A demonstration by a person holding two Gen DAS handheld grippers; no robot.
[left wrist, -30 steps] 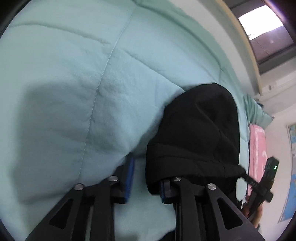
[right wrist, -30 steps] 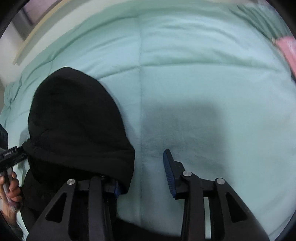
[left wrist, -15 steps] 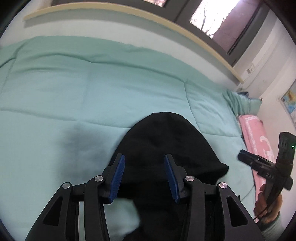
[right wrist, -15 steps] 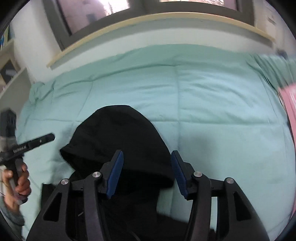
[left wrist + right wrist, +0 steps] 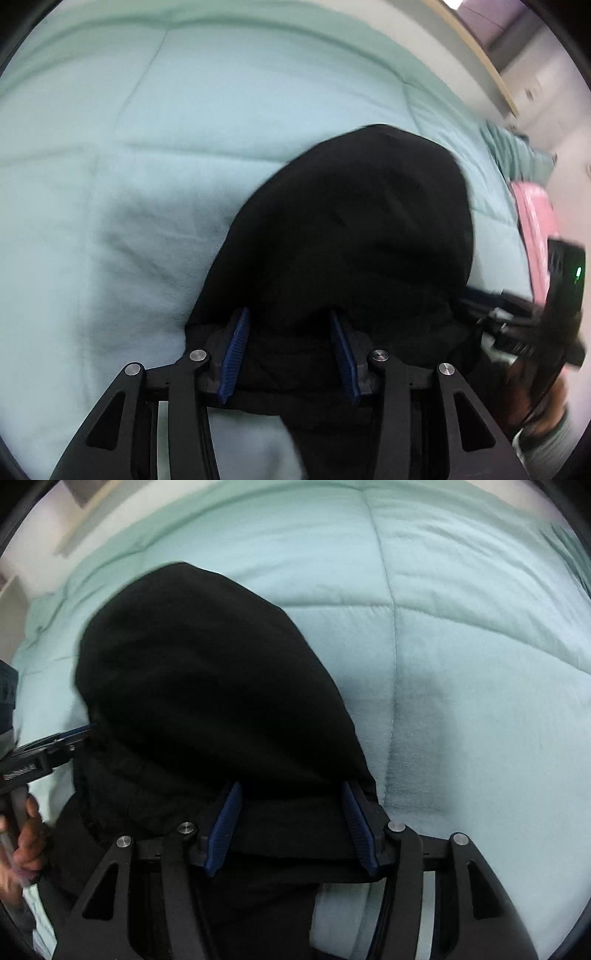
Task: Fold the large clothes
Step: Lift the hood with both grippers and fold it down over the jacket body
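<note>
The black hooded fabric garment (image 5: 351, 236) lies on the pale green quilted bed cover (image 5: 129, 155), its rounded hood pointing toward twelve o'clock in both wrist views. The cloth is plain, matte and dark, with no readable print; white lettering on the other tool at nine o'clock in the right view is too blurred to read. The left gripper (image 5: 290, 349) stands with blue pads apart above the hood's lower edge, clamping nothing. The right gripper (image 5: 290, 821) is likewise parted over the hem. A pink object (image 5: 535, 218) sits at three o'clock.
</note>
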